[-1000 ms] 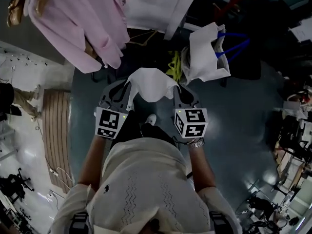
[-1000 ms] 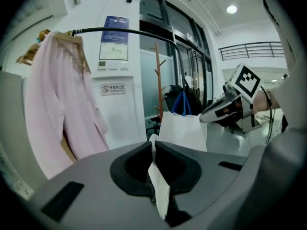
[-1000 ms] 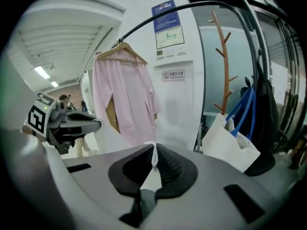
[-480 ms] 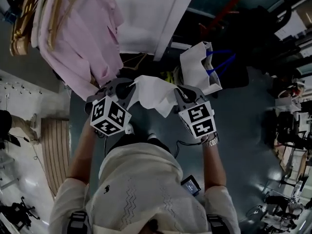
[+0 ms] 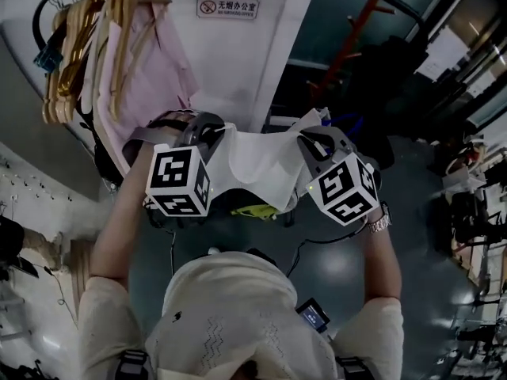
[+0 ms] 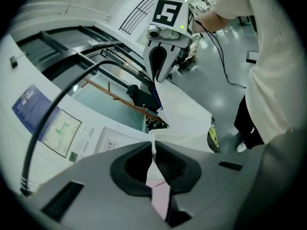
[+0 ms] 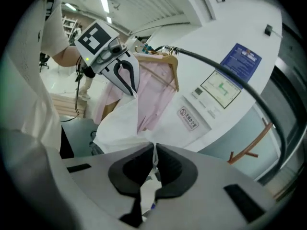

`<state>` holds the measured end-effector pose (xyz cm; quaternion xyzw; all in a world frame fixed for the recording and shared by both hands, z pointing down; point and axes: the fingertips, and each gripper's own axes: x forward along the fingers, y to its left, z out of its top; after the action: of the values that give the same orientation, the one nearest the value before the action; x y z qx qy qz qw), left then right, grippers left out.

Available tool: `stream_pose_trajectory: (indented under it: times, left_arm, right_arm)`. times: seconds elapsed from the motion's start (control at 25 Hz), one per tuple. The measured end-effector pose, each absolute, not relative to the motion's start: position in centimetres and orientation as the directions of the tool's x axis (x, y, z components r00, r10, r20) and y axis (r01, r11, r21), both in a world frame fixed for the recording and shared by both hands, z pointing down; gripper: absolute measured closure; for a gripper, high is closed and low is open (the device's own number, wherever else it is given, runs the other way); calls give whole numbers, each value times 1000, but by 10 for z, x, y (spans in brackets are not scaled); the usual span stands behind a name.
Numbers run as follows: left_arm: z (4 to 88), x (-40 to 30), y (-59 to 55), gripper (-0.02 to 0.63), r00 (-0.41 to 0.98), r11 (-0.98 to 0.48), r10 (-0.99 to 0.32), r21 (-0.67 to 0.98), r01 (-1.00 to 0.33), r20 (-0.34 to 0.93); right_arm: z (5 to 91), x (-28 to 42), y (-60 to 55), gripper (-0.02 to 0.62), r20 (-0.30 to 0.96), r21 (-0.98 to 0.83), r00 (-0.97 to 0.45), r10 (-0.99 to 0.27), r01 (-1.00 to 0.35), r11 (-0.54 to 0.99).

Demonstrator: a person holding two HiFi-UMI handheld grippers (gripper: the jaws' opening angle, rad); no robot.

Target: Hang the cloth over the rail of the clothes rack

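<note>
A white cloth (image 5: 261,165) hangs stretched between my two grippers at chest height. My left gripper (image 5: 215,133) is shut on its left corner, and in the left gripper view the jaws (image 6: 153,145) pinch a thin fold of the cloth (image 6: 187,119). My right gripper (image 5: 310,142) is shut on the other corner, with the cloth (image 7: 120,123) caught between its jaws (image 7: 154,150). The black rail (image 5: 40,22) of the clothes rack curves above and to the left. It also shows as the rail (image 7: 230,75) arching ahead in the right gripper view.
Wooden hangers (image 5: 79,38) and a pink shirt (image 5: 150,62) hang on the rail at the left. A white wall panel with a sign (image 5: 228,8) stands behind. A white bag with blue handles sits behind the cloth, mostly hidden. Cluttered stands (image 5: 475,204) fill the right.
Both grippers have risen with the cloth and rolled, and the cloth is now pulled wider between them. The rail and hangers have come into the head view.
</note>
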<state>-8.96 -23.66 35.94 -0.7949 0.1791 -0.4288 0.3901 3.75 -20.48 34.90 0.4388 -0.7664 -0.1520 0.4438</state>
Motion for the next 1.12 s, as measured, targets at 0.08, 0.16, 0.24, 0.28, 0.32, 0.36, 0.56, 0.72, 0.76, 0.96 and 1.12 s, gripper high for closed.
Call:
stream_pose_trajectory:
  times: [0.08, 0.16, 0.24, 0.28, 0.32, 0.36, 0.56, 0.72, 0.76, 0.96, 1.12]
  left_arm:
    - [329, -94, -235, 581, 558, -558, -665, -827, 69, 496]
    - [299, -98, -232, 581, 552, -492, -702, -867, 82, 450]
    - [269, -102, -229, 581, 556, -436, -725, -896, 87, 407]
    - [254, -104, -230, 581, 558, -408, -736, -909, 86, 383]
    - [238, -108, -232, 581, 556, -378, -751, -922, 83, 357]
    - [222, -112, -234, 581, 549, -346, -768, -935, 77, 329]
    - [144, -137, -242, 581, 500, -212, -842, -976, 39, 203]
    - [88, -163, -254, 581, 442, -127, -888, -991, 38, 131]
    - [77, -170, -258, 581, 425, -106, -898, -993, 43, 114]
    - [37, -200, -282, 581, 362, -21, -931, -998, 55, 39]
    - [11, -195, -316, 581, 341, 43, -940, -999, 23, -33]
  right_arm:
    - [317, 40, -206, 572, 507, 678, -198, -839, -509, 530]
    - [286, 44, -207, 572, 458, 729, -175, -872, -488, 480]
    - [255, 46, -206, 572, 404, 774, -155, -901, -467, 427]
    - [240, 46, -205, 572, 378, 794, -149, -914, -454, 403]
    - [224, 45, -205, 572, 354, 814, -143, -924, -440, 380]
    - [209, 45, -206, 572, 330, 833, -137, -934, -423, 356]
    - [131, 52, -202, 572, 208, 919, -80, -975, -325, 223]
    - [73, 68, -206, 572, 123, 948, -27, -992, -291, 126]
    - [60, 71, -208, 572, 109, 952, -18, -994, -287, 109]
    - [12, 74, -221, 572, 51, 960, -3, -999, -274, 50]
    - [-9, 95, -252, 572, -2, 973, 19, -1000, -232, -6]
